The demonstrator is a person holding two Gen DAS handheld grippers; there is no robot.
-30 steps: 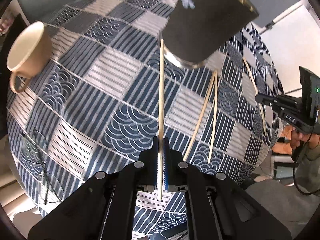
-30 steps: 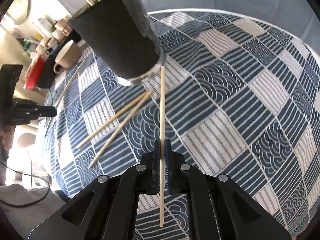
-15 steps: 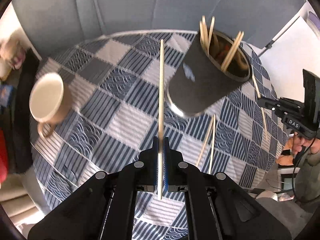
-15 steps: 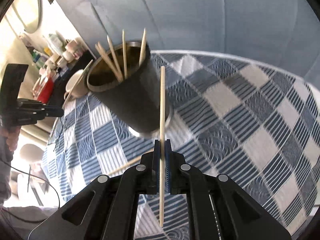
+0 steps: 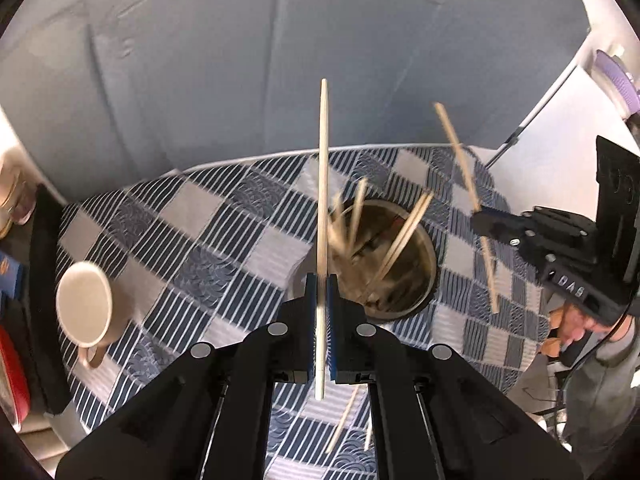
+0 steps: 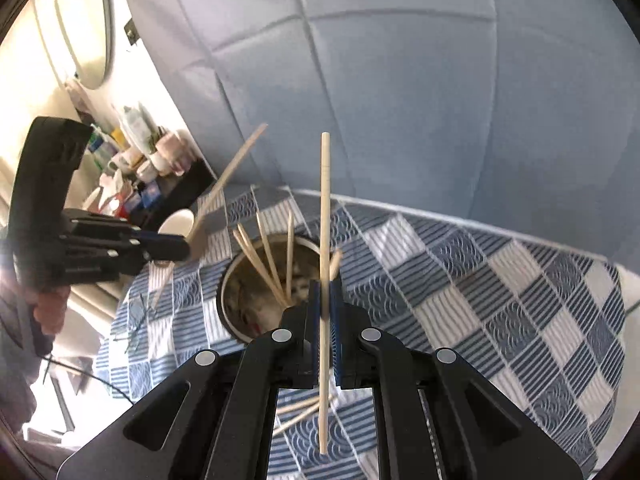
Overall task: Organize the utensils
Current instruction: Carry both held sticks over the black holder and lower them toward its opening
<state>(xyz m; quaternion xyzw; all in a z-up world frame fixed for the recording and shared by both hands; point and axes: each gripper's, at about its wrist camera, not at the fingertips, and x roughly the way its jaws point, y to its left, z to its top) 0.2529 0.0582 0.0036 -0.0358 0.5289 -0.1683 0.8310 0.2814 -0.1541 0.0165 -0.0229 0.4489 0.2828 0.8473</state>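
Observation:
My left gripper is shut on a pale wooden chopstick that stands upright between its blue pads, raised above the table just left of the round utensil holder. Several chopsticks lean inside that holder. My right gripper is shut on a second chopstick, held over the near rim of the same holder. Each view shows the other gripper with its stick: the right gripper at the right of the left wrist view, the left gripper at the left of the right wrist view. Two loose chopsticks lie on the cloth below.
A blue and white patterned cloth covers the round table. A beige mug stands at its left edge. A grey padded wall rises behind. A cluttered shelf is far left. A person's hand holds the right gripper.
Both grippers have risen from the cloth with their chopsticks and now look down into the holder's mouth; earlier only its dark side showed.

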